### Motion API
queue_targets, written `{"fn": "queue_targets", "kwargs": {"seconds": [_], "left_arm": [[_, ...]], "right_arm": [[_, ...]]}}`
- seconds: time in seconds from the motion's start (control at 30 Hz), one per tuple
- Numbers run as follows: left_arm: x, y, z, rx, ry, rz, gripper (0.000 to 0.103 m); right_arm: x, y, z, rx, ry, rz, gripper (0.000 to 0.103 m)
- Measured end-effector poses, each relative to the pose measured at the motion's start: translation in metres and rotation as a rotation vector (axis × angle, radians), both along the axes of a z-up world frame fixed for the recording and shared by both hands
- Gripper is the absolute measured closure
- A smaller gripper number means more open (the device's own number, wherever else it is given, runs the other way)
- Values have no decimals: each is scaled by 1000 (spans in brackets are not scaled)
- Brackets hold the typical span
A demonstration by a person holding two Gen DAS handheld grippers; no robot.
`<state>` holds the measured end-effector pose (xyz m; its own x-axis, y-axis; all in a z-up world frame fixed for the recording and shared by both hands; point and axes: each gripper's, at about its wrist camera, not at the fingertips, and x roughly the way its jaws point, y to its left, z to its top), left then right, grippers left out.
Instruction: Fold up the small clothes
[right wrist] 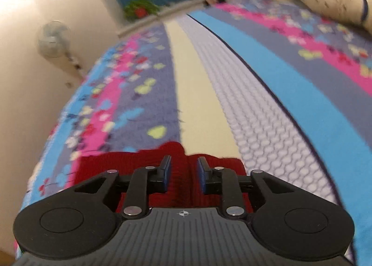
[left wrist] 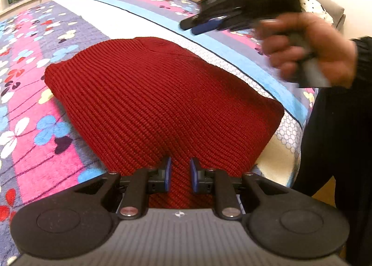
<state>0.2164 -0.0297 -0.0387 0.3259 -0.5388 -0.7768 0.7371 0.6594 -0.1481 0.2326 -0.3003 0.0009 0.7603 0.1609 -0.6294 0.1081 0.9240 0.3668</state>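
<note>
Nearest your left lens is the left gripper (left wrist: pixel 180 173), its fingers set a narrow gap apart over the near edge of the red knitted garment (left wrist: pixel 160 103); red knit fills the slot between them, but you cannot tell from here whether the pads actually pinch it or only sit over it. The garment lies flat as a compact folded block on the bed (left wrist: pixel 34 61), across the flowered blanket and partly onto the white and blue stripes near the bed's edge. Your right hand (left wrist: pixel 309 50) carries the right gripper (left wrist: pixel 197 25) above the far side of the bed, blurred, with its fingers close together and nothing visible between them; in its own view the right gripper (right wrist: pixel 183 173) shows a slim gap with the knit underneath rather than clamped. To my eye the fold looks nearly or wholly finished, so the risks are about undoing it. If your left fingers do have the edge and you lift or pull away without letting go, the top layer may drag open. A fast right-hand sweep low over the knit could snag the ribbing and skew the stack. The garment also sits close to the mattress edge, so a push toward you might slide it off.
</note>
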Motion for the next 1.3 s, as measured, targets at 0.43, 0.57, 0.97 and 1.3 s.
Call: {"fn": "queue_targets", "kwargs": {"seconds": [0.43, 0.57, 0.97, 1.3], "left_arm": [[-8, -8, 1, 40, -38, 19, 82], [-10, -8, 2, 43, -47, 27, 82], [-28, -5, -6, 105, -27, -30, 70], [12, 46, 27, -253, -9, 325, 17]], "right_arm": [[-75, -2, -45, -100, 144, 249, 59], [-85, 2, -41, -140, 115, 284, 59], [-94, -11, -46, -78, 215, 330, 58], [-73, -67, -44, 123, 125, 21, 31]]}}
